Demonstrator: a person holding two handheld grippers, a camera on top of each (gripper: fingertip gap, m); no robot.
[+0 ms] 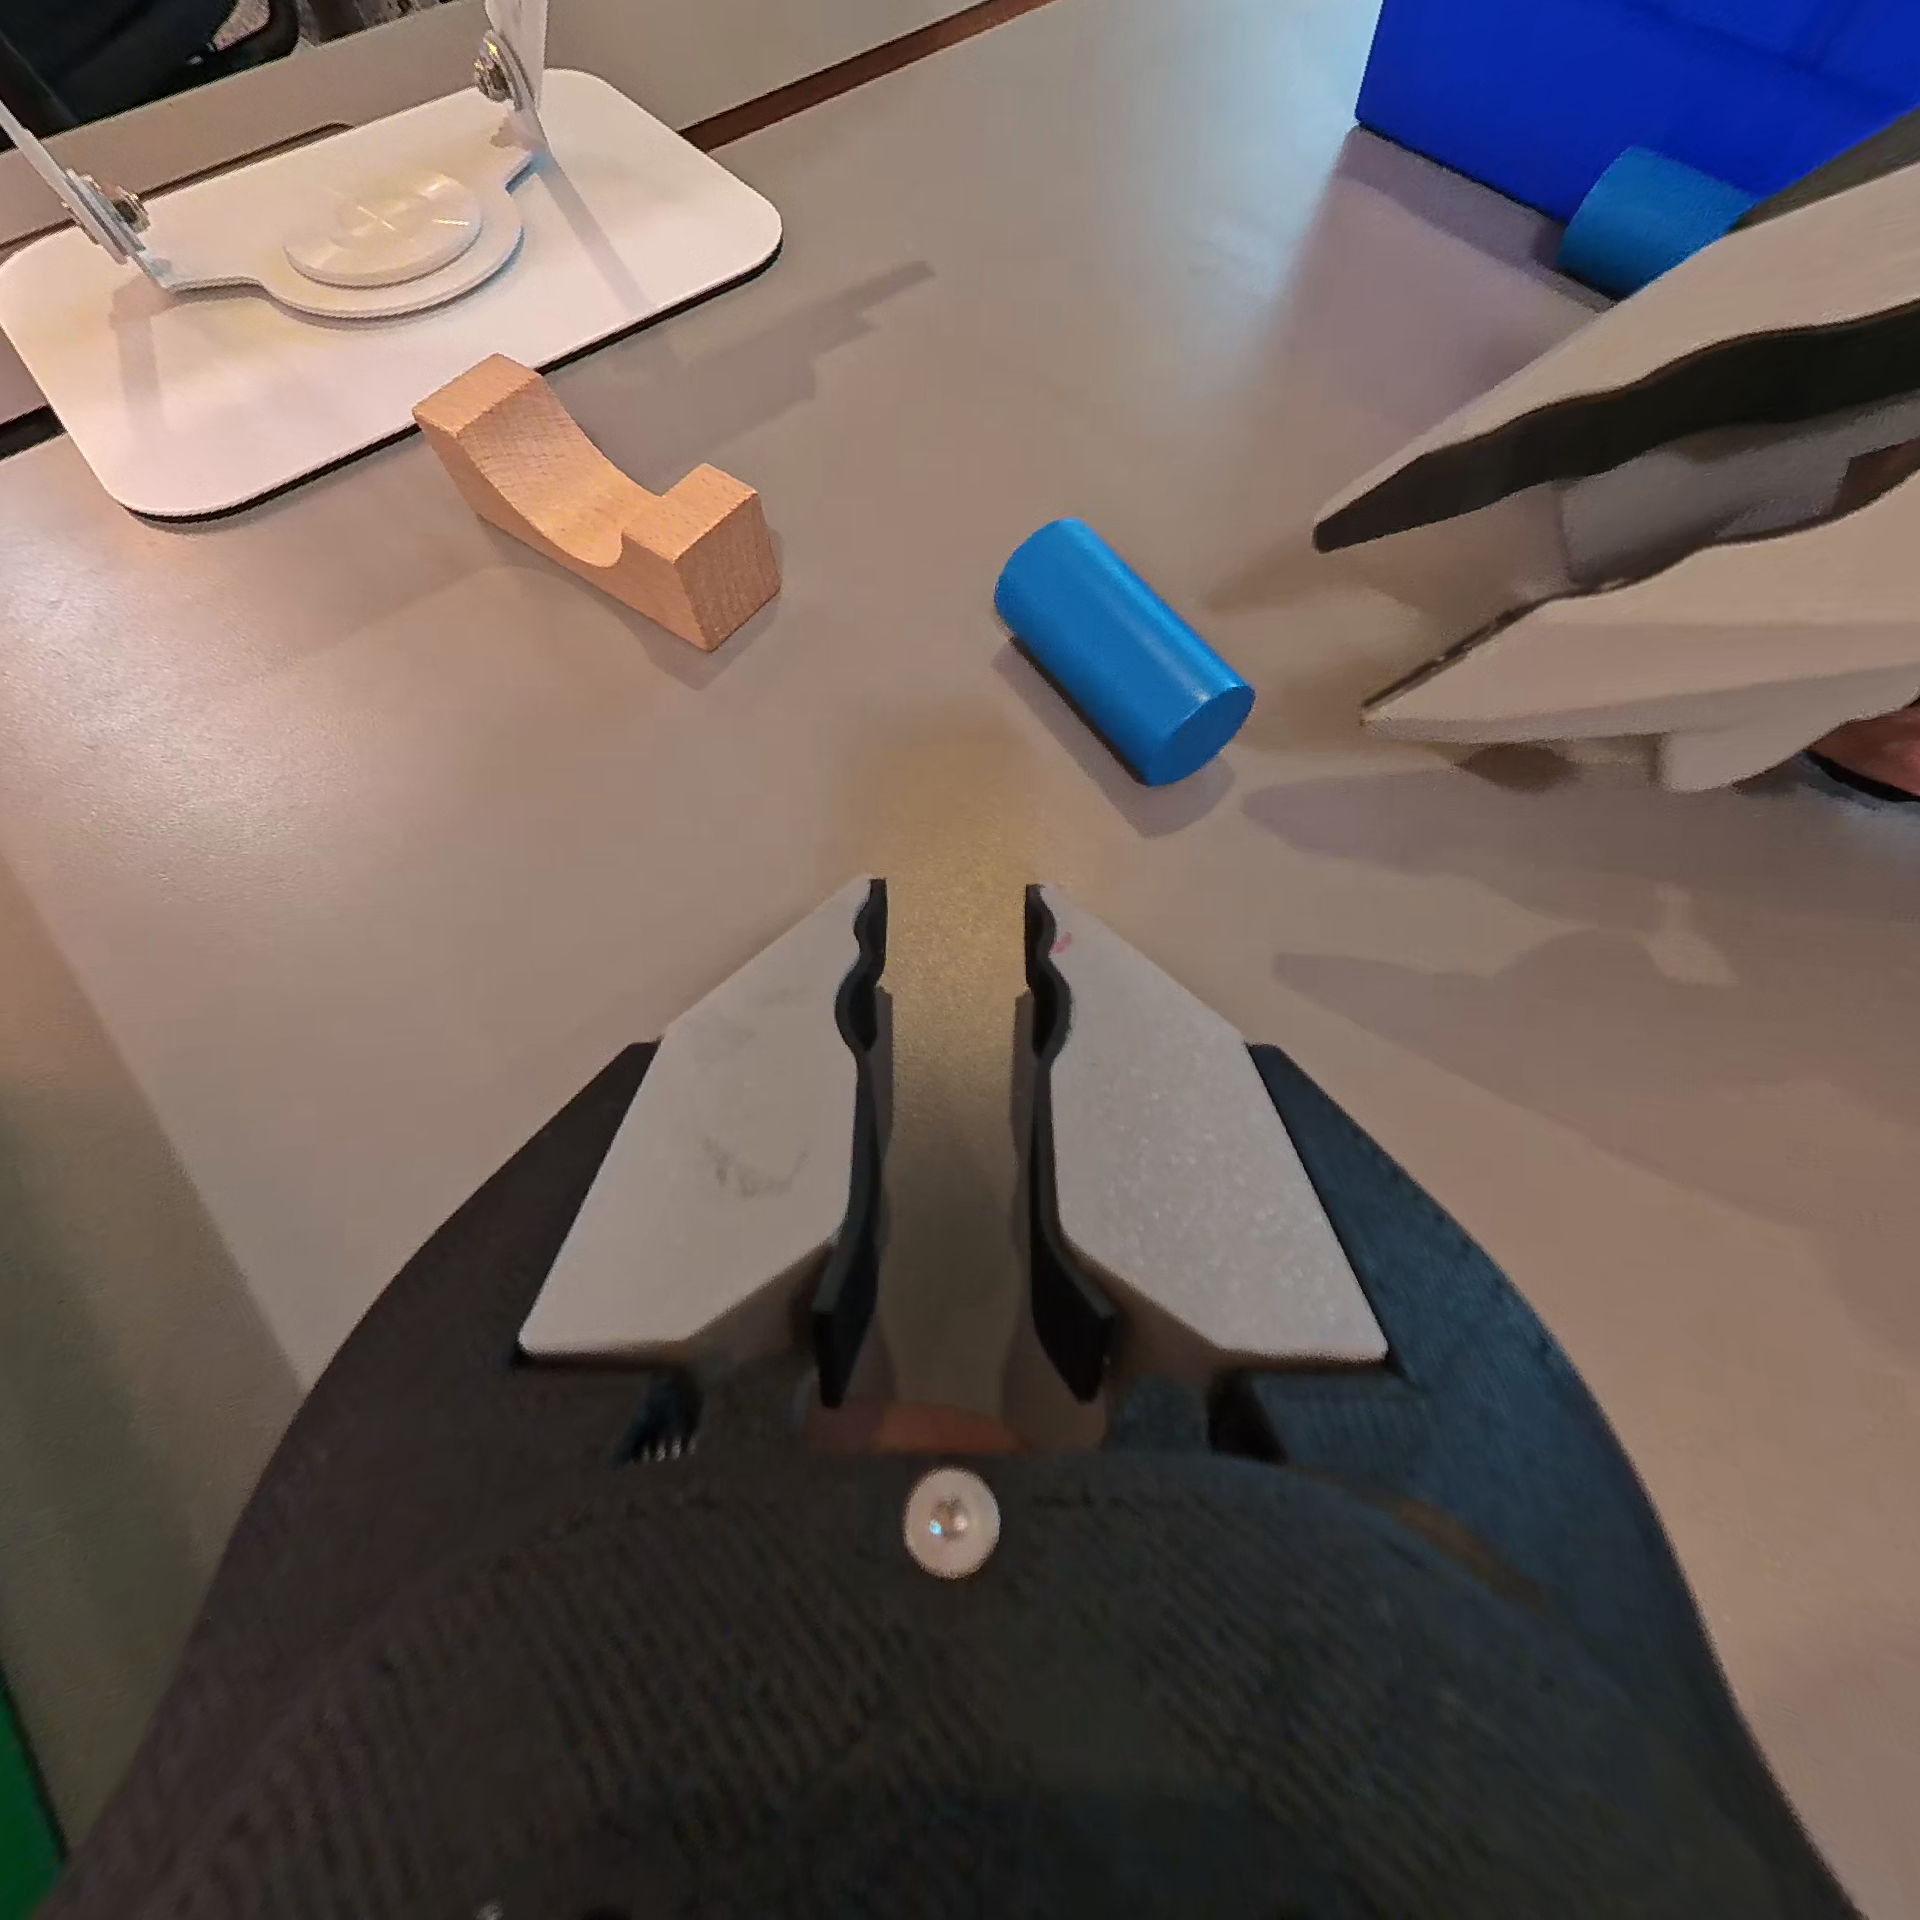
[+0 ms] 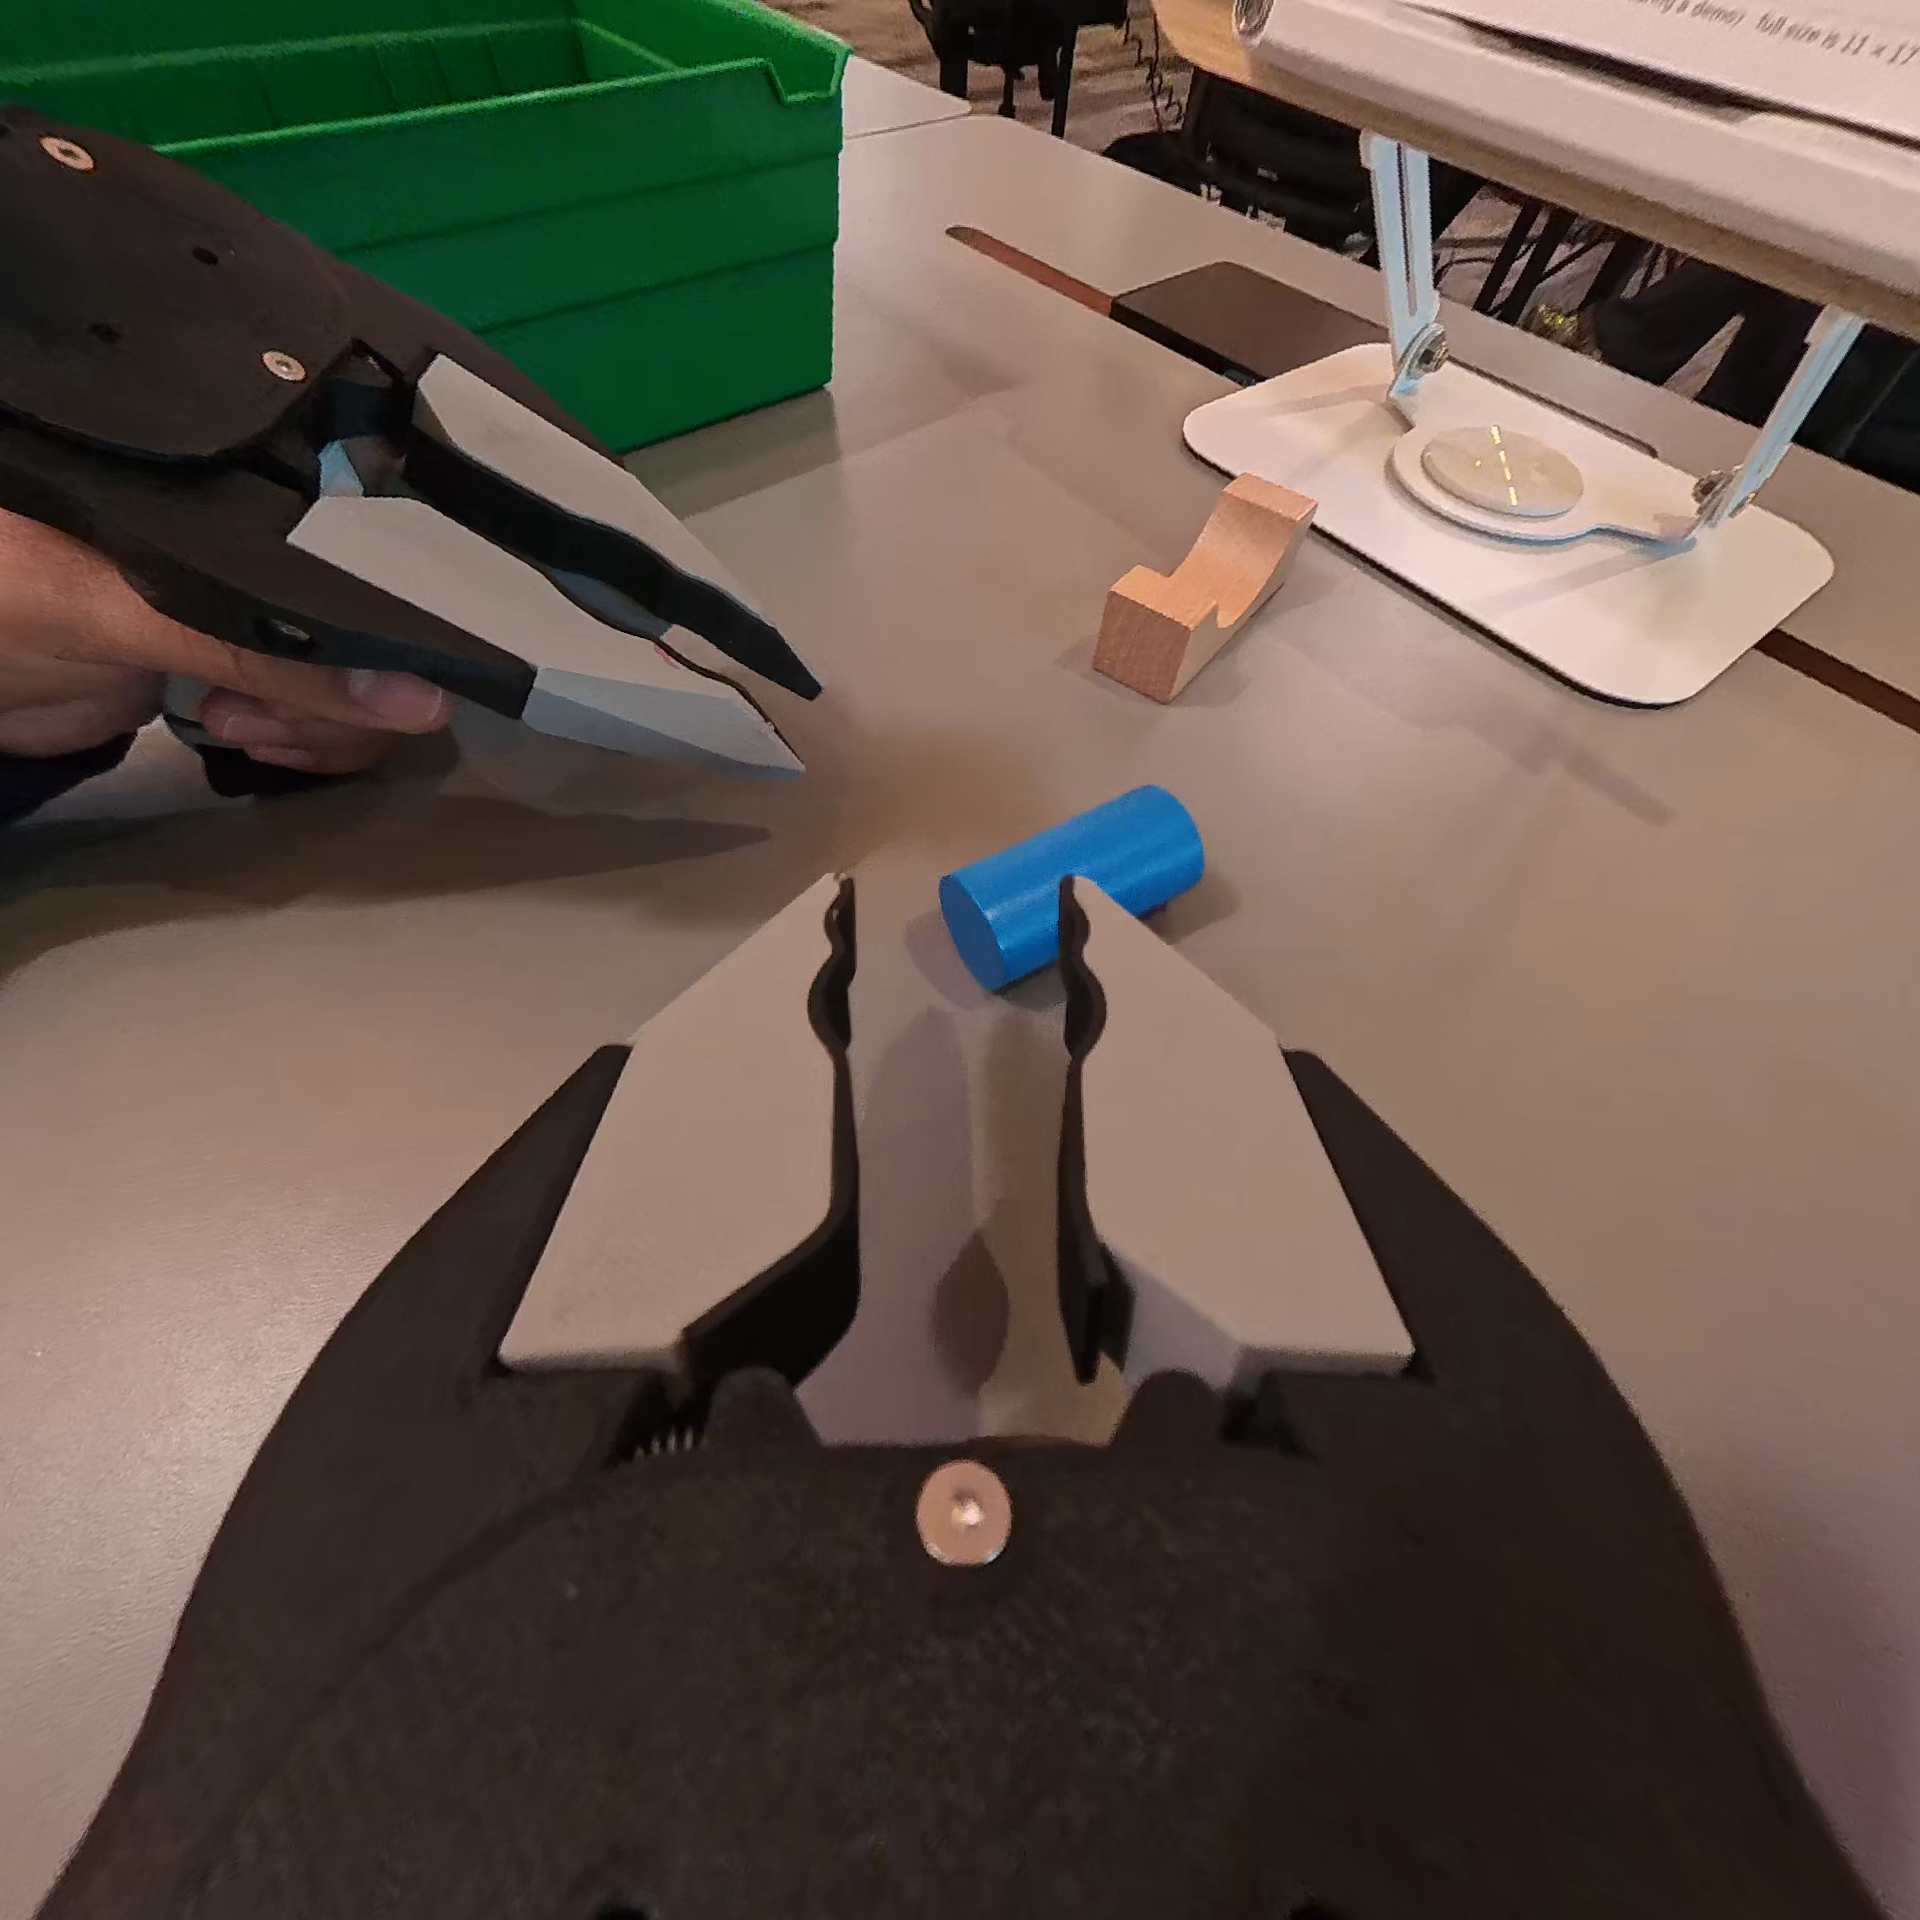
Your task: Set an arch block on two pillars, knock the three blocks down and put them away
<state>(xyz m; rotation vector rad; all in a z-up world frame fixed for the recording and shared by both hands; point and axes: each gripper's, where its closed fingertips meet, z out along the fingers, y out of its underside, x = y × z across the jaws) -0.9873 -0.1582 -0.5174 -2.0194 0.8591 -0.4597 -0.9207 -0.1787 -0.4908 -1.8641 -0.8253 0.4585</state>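
A wooden arch block point(image 1: 597, 509) lies on its side on the grey table point(image 1: 416, 831). A blue cylinder point(image 1: 1122, 649) lies on its side to the right of it. A second blue cylinder point(image 1: 1642, 234) lies at the far right by a blue bin point(image 1: 1610, 83), partly hidden by my right gripper point(image 1: 1342, 623). My left gripper point(image 1: 956, 888) is open and empty, short of both blocks. In the right wrist view, my right gripper point(image 2: 959, 883) is open. The near blue cylinder point(image 2: 1070, 883) lies just beyond its tips, untouched. The arch block point(image 2: 1195, 592) lies farther back. My left gripper point(image 2: 808, 727) shows at the left.
A green bin point(image 2: 520, 208) stands at the back left behind my left gripper. A white stand base point(image 2: 1507, 540) with metal legs sits just behind the arch block; it also shows in the left wrist view point(image 1: 312, 312). A hand point(image 2: 260, 696) holds the left gripper. My left gripper's tips are some 15 cm from the wooden arch block point(image 1: 597, 509).
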